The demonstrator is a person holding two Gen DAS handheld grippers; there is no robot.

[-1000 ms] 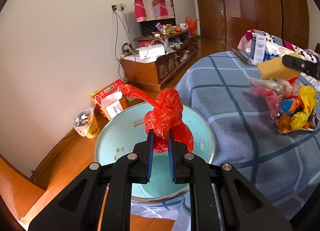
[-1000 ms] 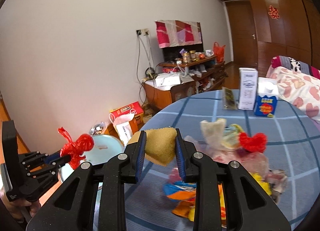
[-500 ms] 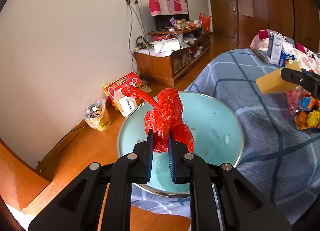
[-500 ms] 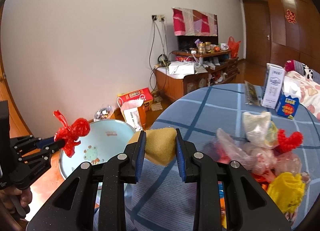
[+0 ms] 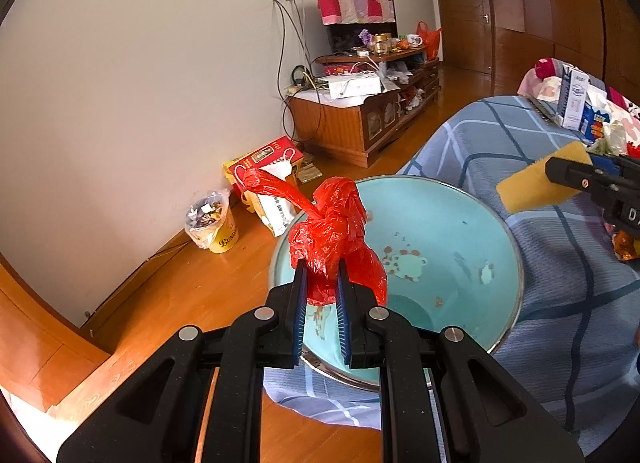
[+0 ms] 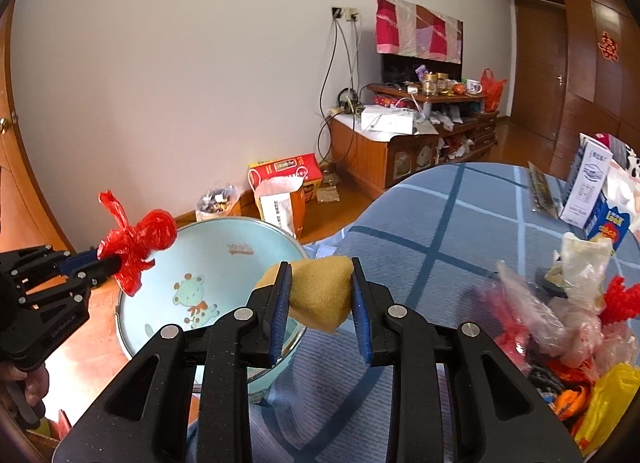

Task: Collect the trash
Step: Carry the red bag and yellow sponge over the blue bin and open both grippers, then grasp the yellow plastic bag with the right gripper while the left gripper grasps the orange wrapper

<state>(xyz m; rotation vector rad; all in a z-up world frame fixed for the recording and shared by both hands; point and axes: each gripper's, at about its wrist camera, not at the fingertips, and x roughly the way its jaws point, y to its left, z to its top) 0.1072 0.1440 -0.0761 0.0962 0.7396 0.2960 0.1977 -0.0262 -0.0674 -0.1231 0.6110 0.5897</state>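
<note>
Left gripper [image 5: 322, 283] clamps a light, crinkly red bag [image 5: 334, 231] low on its bunch, over the basin [image 5: 500, 223], while right gripper [image 6: 320, 299] pinches a soft sponge [image 6: 320, 291] mid-body beside the rim, both looking squashy and easy to hold.

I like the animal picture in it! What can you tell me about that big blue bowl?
The bowl is wide, round and light blue inside, with a shiny metal rim. A cartoon giraffe is painted on its inner wall, and the enamel looks chipped in spots. It sits tilted against the blue checked cloth, holding nothing that shows. A red bag hangs above it.
</note>
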